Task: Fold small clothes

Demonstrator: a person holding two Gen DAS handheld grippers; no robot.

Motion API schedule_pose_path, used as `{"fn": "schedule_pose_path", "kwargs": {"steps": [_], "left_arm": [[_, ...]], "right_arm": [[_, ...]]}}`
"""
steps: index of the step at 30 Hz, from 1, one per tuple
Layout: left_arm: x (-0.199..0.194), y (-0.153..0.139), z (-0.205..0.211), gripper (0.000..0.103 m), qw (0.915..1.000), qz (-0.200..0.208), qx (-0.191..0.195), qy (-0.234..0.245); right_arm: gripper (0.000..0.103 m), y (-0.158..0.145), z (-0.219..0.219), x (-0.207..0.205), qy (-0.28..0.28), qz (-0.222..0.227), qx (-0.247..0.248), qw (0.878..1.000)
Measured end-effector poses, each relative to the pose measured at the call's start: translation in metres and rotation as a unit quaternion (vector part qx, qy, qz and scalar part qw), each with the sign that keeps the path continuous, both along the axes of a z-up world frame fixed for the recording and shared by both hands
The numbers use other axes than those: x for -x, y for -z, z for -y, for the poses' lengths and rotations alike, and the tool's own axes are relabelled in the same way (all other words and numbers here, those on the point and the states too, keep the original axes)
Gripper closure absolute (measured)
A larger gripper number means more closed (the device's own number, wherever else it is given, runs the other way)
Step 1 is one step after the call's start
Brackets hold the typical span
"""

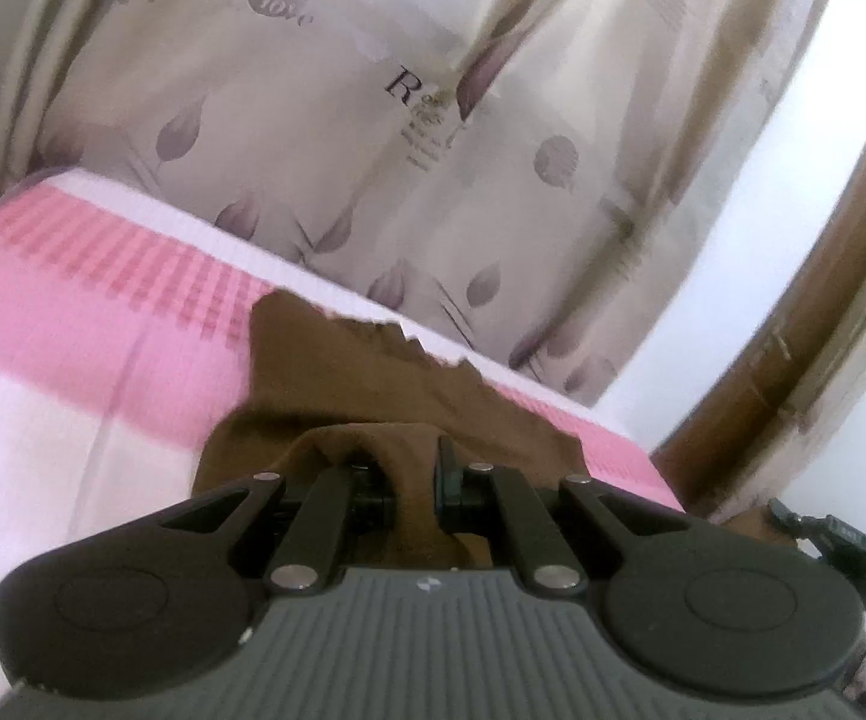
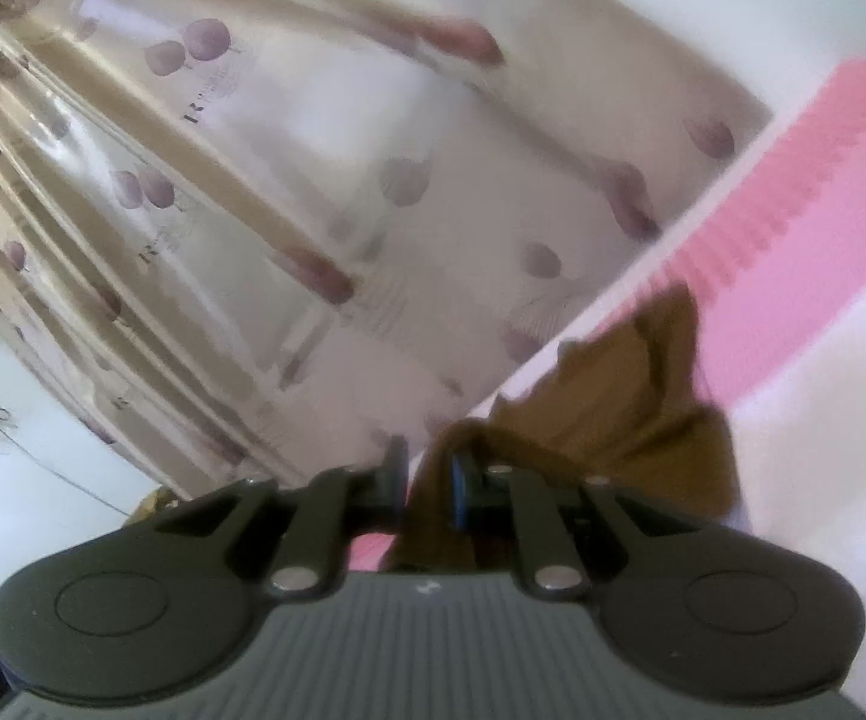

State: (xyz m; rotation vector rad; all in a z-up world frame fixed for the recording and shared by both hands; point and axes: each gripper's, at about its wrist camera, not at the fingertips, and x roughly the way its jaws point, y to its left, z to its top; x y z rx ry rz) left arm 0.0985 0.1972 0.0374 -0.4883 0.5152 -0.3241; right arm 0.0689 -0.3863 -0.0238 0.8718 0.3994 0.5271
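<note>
A small brown garment (image 1: 372,378) is lifted off a pink and white bed sheet (image 1: 90,336). My left gripper (image 1: 411,474) is shut on one bunched edge of it, and the cloth drapes over and between the fingers. In the right wrist view the same brown garment (image 2: 631,396) hangs ahead and to the right. My right gripper (image 2: 426,480) is shut on another edge of it, with the fabric pinched between the black fingers. The far hem of the garment looks ragged against the sheet. Both views are blurred by motion.
A cream curtain (image 1: 433,150) with purple leaf prints hangs behind the bed. A brown wooden door (image 1: 793,372) stands at the right. Another black device (image 1: 847,546) with a green light sits low at the right edge. The curtain (image 2: 252,210) fills the right wrist view's left side.
</note>
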Motion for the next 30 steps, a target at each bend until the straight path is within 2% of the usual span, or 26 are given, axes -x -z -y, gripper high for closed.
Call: {"fn": "schedule_pose_path", "kwargs": {"steps": [7,16,20,26,28,29,30], "left_arm": [[-0.067,0.005,0.001,0.095,0.9993,-0.018,0.002,-0.034],[-0.145,0.036,-0.006,0.095,0.9954,-0.067,0.01,-0.068],[-0.15,0.044,-0.009,0.095,0.9945,-0.075,0.014,-0.072],[-0.133,0.045,-0.01,0.095,0.9948,-0.07,0.015,-0.072],[-0.128,0.045,-0.009,0.095,0.995,-0.067,0.013,-0.073],[-0.125,0.044,-0.008,0.095,0.9951,-0.066,0.01,-0.073],[-0.123,0.044,-0.008,0.095,0.9953,-0.064,0.009,-0.072]], "right_arm": [[0.089,0.008,0.009,-0.082,0.019,-0.033,0.006,0.999],[0.089,0.033,0.021,-0.165,0.057,-0.076,0.0,0.995],[0.087,0.048,0.015,-0.177,0.029,-0.093,-0.015,0.995],[0.087,0.055,-0.029,-0.196,-0.023,-0.116,0.037,0.992],[0.086,0.058,-0.042,-0.209,-0.032,-0.138,0.033,0.989],[0.082,0.058,-0.05,-0.215,-0.036,-0.147,0.031,0.988],[0.067,0.056,-0.059,-0.221,-0.036,-0.152,0.042,0.987]]}}
